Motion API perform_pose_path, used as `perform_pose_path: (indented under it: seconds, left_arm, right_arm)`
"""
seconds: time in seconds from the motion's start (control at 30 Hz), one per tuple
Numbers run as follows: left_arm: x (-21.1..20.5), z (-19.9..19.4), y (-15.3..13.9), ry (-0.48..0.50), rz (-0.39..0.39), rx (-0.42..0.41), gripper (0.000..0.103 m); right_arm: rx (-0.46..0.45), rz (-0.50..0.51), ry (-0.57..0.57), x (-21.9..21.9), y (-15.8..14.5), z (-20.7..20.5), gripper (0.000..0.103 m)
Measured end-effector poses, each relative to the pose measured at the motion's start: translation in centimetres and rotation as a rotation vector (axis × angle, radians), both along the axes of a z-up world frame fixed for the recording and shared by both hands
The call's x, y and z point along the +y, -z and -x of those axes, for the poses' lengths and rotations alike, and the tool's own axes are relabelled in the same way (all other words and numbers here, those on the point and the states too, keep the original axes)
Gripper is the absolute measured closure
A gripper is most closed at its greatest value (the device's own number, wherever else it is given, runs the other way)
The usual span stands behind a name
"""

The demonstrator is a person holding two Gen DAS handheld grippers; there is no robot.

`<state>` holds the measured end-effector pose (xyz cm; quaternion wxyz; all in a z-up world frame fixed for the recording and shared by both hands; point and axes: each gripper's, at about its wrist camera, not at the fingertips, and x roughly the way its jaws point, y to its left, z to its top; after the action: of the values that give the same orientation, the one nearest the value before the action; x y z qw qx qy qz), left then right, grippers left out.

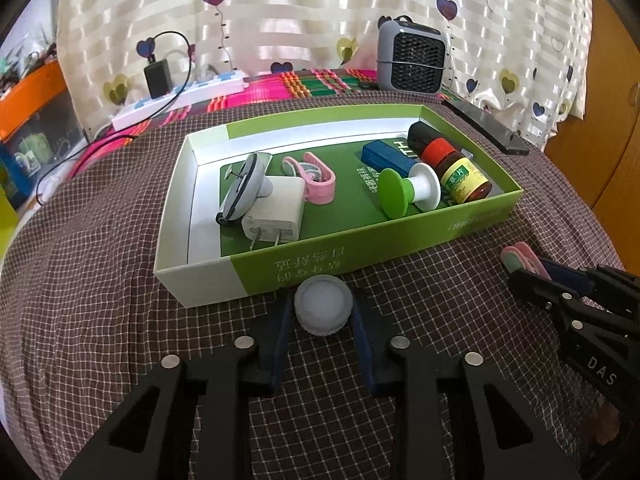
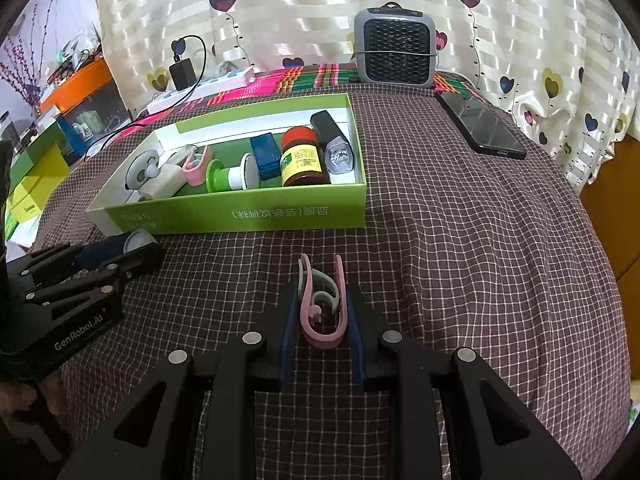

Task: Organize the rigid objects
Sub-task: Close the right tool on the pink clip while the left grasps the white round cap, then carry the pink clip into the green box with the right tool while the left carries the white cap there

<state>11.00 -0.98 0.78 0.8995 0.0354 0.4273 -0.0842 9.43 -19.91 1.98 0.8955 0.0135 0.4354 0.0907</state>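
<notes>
Just in front of the green box (image 1: 304,268), both grippers hold one item each above the checked cloth.

The left gripper (image 1: 323,312) has its fingers (image 1: 280,344) closed on a round translucent cap (image 1: 323,305), right beside the box's near wall. The right gripper (image 2: 322,312) has its fingers (image 2: 289,336) pinched on a pink clip (image 2: 322,304), well short of the box (image 2: 240,212). Inside lie a white charger (image 1: 274,210), another pink clip (image 1: 316,178), a green-and-white spool (image 1: 404,194) and a red-capped medicine bottle (image 1: 460,172). To do this well, I judge each item should be lifted clear of the wall, carried over the open green floor mid-box, lowered, then released.
</notes>
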Motion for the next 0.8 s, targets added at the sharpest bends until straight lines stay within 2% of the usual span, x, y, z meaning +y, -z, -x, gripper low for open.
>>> perform_pose_path:
  seconds: [0.8]
  left_arm:
    - [0.3,1.1,-0.1,0.009,0.027,0.000,0.077]
  right_arm:
    - [-0.002,0.014,-0.002,0.1,0.0,0.1,0.078]
